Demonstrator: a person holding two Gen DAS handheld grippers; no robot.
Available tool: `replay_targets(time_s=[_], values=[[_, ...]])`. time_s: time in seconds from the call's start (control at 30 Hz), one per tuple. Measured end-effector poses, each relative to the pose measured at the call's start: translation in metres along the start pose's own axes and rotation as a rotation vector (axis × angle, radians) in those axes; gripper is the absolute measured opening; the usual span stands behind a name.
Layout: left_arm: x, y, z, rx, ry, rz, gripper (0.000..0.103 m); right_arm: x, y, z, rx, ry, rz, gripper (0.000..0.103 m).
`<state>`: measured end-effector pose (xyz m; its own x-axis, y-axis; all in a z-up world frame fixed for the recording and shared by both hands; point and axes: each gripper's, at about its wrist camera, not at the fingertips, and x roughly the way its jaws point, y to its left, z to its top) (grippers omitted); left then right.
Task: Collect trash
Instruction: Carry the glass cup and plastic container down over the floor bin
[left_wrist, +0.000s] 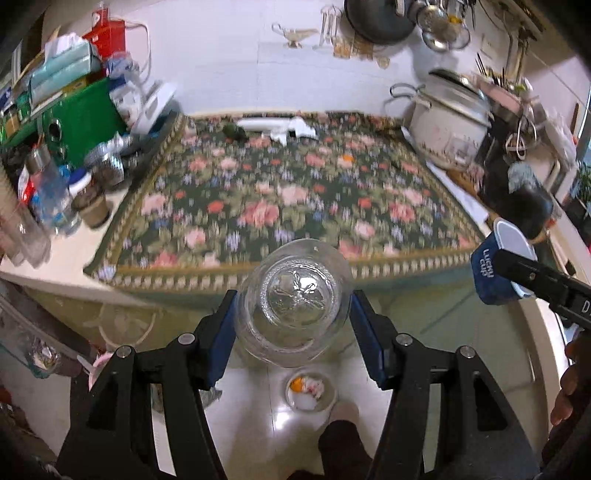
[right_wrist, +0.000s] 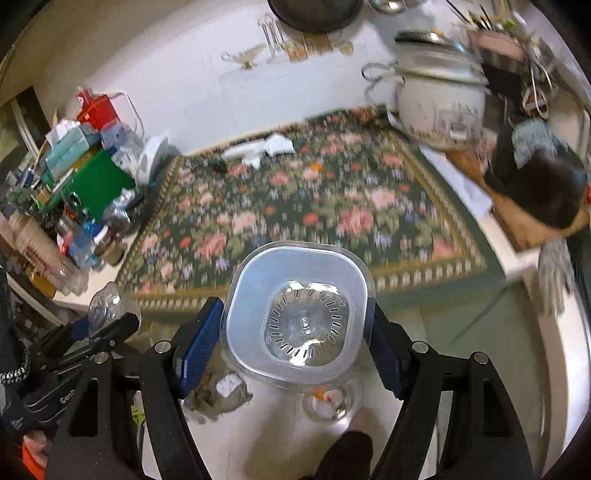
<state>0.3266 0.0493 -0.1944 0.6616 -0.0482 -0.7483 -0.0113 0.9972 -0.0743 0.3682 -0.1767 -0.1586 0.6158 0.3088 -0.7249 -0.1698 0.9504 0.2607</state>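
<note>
Above the edge of a floral-patterned table cloth (left_wrist: 280, 192), the left gripper (left_wrist: 293, 317) clamps a clear round plastic cup (left_wrist: 293, 295) by its sides, while the right gripper (right_wrist: 295, 332) grips a square translucent plastic cup with a blue sleeve (right_wrist: 295, 314) — both look empty, feather-light, thin-walled and easily crushed, so mid-wall holds suit. A small clear bin (left_wrist: 312, 393) sits on the floor below.

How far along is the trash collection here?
Midway. Done: the bin on the floor already holds some scraps. In hand: the left gripper clamps a clear round cup, the right gripper a square plastic cup. Left: white wrappers and a small dark item on the floral cloth.
</note>
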Motion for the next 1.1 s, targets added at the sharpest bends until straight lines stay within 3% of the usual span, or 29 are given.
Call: replay_targets(time_s=[0.33, 0.6, 0.87, 1.1], values=[[0.054, 0.001, -0.069, -0.063, 0.164, -0.044, 0.059, 0.050, -0.022, -0.073, 0.009, 0.190, -0.046, 0.072], [0.139, 0.000, -0.130, -0.126, 0.247, -0.017, 0.059, 0.141, -0.066, -0.131, 0.036, 0.352, -0.051, 0.072], [0.225, 0.019, -0.201, -0.207, 0.321, 0.010, 0.059, 0.243, -0.080, -0.187, -0.017, 0.468, 0.000, 0.072], [0.276, 0.044, -0.244, -0.254, 0.348, 0.052, 0.059, 0.314, -0.076, -0.223, -0.078, 0.528, 0.082, 0.073]])
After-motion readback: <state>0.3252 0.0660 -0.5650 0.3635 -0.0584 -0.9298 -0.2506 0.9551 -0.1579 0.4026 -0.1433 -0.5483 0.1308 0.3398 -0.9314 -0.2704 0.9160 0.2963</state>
